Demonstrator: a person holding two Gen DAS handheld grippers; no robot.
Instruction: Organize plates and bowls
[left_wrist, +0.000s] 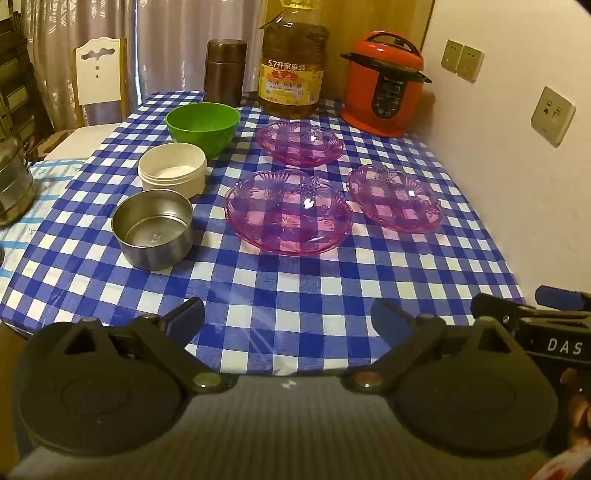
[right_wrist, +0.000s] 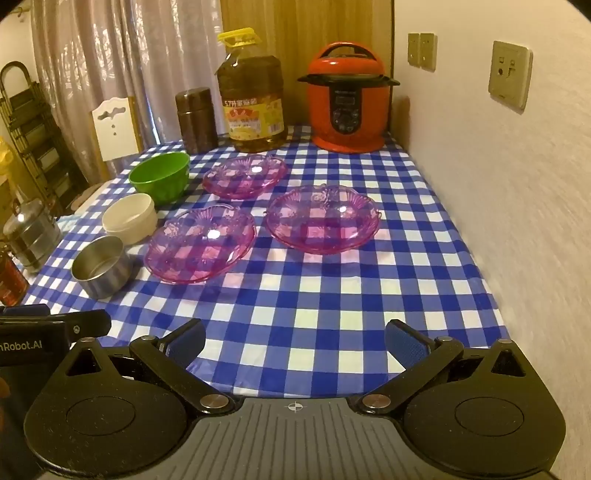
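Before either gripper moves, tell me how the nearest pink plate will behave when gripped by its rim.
The nearest pink plate looks like thin clear plastic, so it is probably light. Its glossy scalloped rim may slip between the pads. It is shallow and wide, so it will likely tilt if pinched at one edge.

On the counter (left_wrist: 295, 280) we see three bowls (left_wrist: 153, 229) in a line on the left and three plates (left_wrist: 288, 212) to their right; behind them stand a flask (left_wrist: 224, 72), oil jug (left_wrist: 291, 66) and cooker (left_wrist: 384, 85).
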